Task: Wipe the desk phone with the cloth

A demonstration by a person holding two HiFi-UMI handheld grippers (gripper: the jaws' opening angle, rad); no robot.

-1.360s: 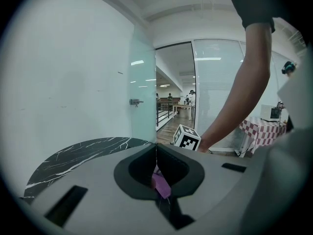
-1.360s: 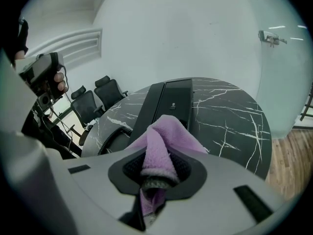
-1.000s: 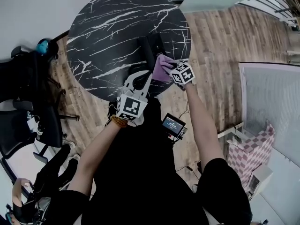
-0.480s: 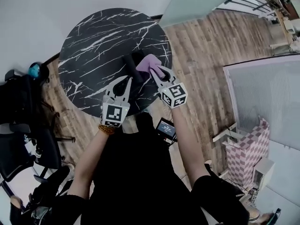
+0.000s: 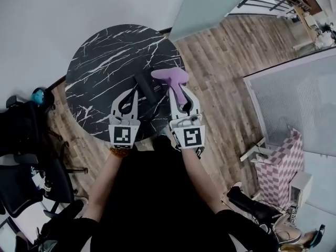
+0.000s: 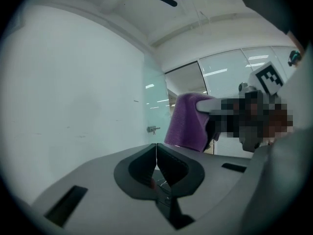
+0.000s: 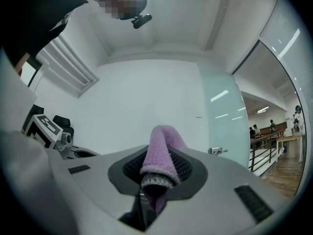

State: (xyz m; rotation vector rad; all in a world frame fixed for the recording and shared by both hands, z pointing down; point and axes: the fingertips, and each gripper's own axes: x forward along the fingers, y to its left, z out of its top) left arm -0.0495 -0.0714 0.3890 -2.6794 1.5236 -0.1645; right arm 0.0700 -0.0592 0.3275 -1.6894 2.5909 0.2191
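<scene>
Over the round black marble desk [image 5: 100, 62], the right claw [image 5: 173, 86] pinches a fluffy purple cloth [image 5: 170, 75]. The left claw [image 5: 135, 91] is squeezed closed on nothing. The long dark phone [image 5: 145, 87] lies on the desk.

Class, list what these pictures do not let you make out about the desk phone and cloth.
Desk phone: head view, small and dark, keys unreadable, cloth overlaps it.
Cloth touching phone or not: head view looks from above, cannot tell.
Both gripper views point at walls, no phone.
Right tongs: left gripper view, mosaic patch covers their body.
</scene>
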